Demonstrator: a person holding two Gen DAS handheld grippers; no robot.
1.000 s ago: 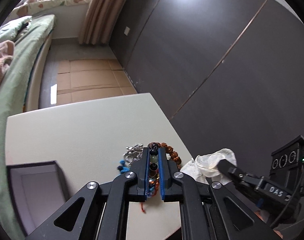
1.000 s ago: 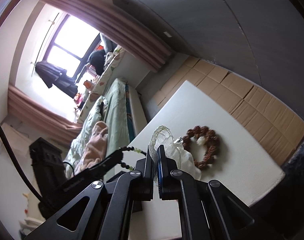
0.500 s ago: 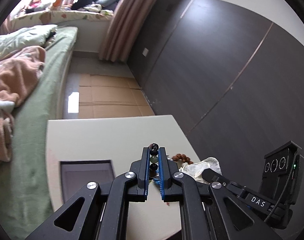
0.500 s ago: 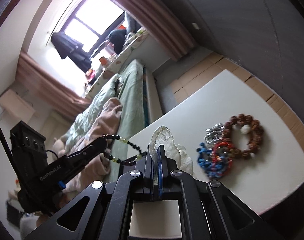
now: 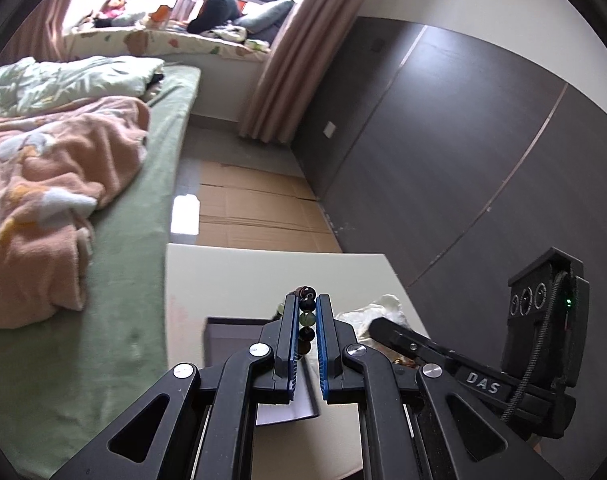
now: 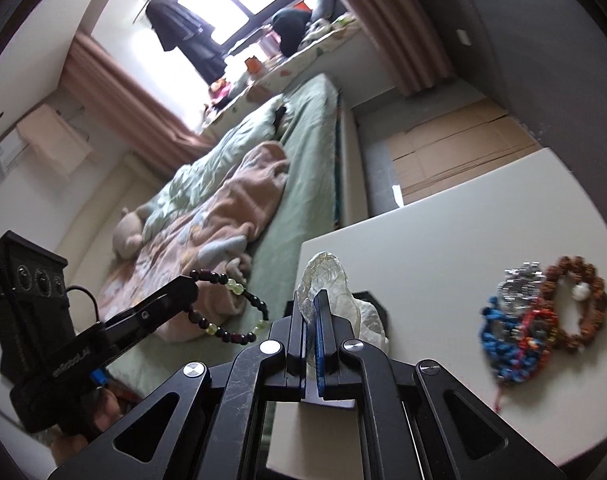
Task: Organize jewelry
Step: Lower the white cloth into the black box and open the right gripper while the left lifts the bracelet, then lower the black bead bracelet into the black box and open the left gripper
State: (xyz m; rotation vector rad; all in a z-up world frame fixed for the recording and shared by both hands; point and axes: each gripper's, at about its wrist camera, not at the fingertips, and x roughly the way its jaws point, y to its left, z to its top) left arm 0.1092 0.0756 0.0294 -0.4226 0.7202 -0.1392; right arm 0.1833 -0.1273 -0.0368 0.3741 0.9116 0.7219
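Left gripper (image 5: pixel 306 302): fingers pinch a dark-and-pale-green bead bracelet (image 6: pixel 227 312), its loop hanging in the air above the bed (image 6: pixel 307 128).
Right gripper (image 6: pixel 313 304): fingers pressed on a sheer white pouch (image 6: pixel 323 272).
Table (image 6: pixel 443 240): blue, red, silver and brown bracelets (image 6: pixel 543 312) heaped together.

Bare tabletop beyond the box
Table (image 6: pixel 443 248) lies open at upper middle; jewelry pile (image 6: pixel 539 320) crowds the right, dark box (image 5: pixel 231 340) lower centre.

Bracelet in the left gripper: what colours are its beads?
Dark maroon-black bracelet beads with pale green ones; right wrist view shows it best.
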